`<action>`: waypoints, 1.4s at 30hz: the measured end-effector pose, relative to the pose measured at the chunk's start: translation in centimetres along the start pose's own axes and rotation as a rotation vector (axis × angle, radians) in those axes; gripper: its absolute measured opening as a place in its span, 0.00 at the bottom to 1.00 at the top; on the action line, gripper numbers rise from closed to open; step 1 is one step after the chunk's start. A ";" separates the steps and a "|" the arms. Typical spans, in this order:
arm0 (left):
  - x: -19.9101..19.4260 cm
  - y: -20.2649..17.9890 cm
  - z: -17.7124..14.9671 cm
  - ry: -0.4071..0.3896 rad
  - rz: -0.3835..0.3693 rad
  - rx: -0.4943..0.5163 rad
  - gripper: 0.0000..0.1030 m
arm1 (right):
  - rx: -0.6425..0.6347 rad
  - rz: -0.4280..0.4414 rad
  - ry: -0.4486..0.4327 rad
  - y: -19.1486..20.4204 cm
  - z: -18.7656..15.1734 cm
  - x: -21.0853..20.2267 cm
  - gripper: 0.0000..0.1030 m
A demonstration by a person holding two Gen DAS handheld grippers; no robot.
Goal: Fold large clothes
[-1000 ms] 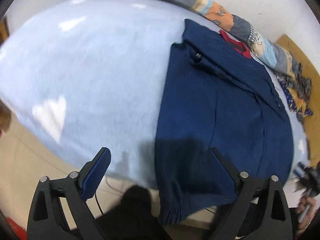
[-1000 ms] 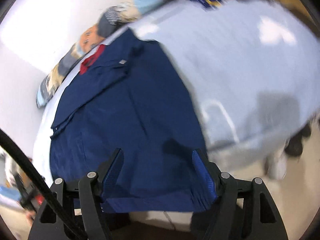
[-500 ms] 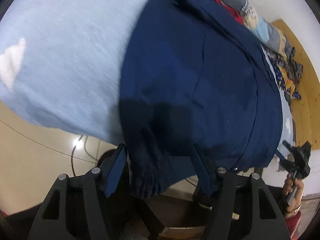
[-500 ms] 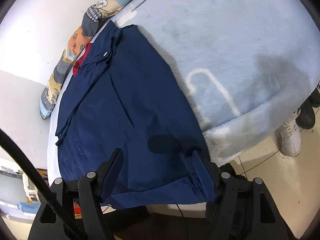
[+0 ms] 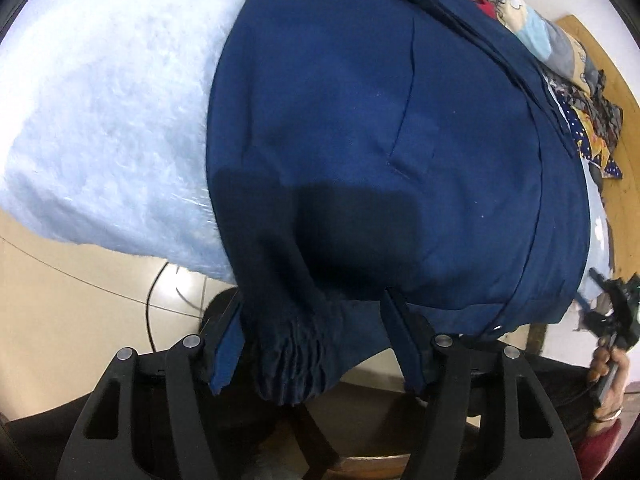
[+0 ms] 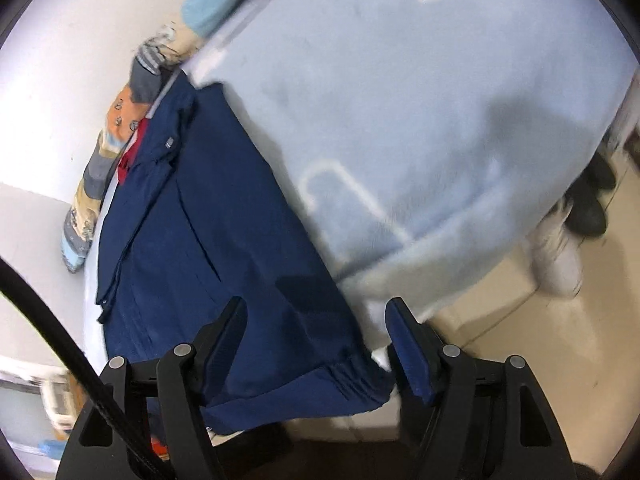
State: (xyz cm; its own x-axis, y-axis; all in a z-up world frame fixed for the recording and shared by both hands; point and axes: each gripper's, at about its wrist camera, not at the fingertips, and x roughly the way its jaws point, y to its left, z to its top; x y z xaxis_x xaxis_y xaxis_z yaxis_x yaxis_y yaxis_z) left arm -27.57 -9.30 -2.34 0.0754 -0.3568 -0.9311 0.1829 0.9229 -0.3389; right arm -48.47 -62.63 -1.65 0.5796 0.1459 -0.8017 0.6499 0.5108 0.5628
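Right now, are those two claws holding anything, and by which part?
Nothing is held yet. Both the left claw and right claw stand open around the blue jacket's gathered hem corners.

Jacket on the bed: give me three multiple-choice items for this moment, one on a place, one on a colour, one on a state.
1. Where is the jacket's gathered hem?
A. hanging over the bed edge
B. tucked under the pillow
C. flat in the bed's middle

2. What colour is the blanket under the jacket?
A. pale blue
B. dark green
C. orange

3. How does the left claw stand?
A. clamped shut on a shoe
B. jaws apart with the hem between them
C. holding a hanger

Answers:
1 A, the elastic hem droops past the blanket's edge above the floor.
2 A, the fleecy cover is pale blue with white shapes.
3 B, a gap shows between each pad and the bunched hem.
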 end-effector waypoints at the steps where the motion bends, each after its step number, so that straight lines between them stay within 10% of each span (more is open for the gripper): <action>1: 0.1 0.0 0.1 0.001 -0.001 0.000 0.63 | 0.006 0.003 0.028 -0.1 -0.1 0.8 0.76; 6: 1.0 -0.6 0.3 0.027 0.004 0.027 0.63 | -0.051 0.000 0.097 1.5 -1.6 2.9 0.75; 10: 0.0 -0.6 -0.4 0.008 0.010 0.042 0.33 | -0.121 0.045 0.101 3.4 -3.9 1.9 0.38; 13: -0.5 -0.5 -0.7 0.010 -0.011 0.033 0.24 | -0.148 0.084 0.104 4.2 -5.5 1.2 0.30; 15: -0.4 -0.7 -0.5 0.012 -0.017 0.034 0.24 | -0.176 0.166 0.122 5.0 -5.8 1.2 0.29; 21: 0.7 -1.1 -0.5 0.036 0.016 0.046 0.28 | -0.212 0.057 0.144 5.5 -5.1 3.1 0.34; 24: -0.6 -1.9 -1.1 0.003 0.013 0.080 0.23 | -0.270 0.082 0.104 6.8 -5.6 1.6 0.20; 42: -12.5 -0.9 2.3 -0.252 -0.171 0.124 0.19 | -0.350 0.408 -0.065 11.0 -2.0 -6.9 0.18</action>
State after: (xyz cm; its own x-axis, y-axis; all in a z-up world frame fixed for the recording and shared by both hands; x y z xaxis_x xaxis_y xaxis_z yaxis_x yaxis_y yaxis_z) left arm -26.40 -5.96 9.96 0.2707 -0.5443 -0.7940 0.3307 0.8272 -0.4543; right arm -46.32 -56.28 9.68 0.7874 0.3444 -0.5112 0.1689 0.6770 0.7163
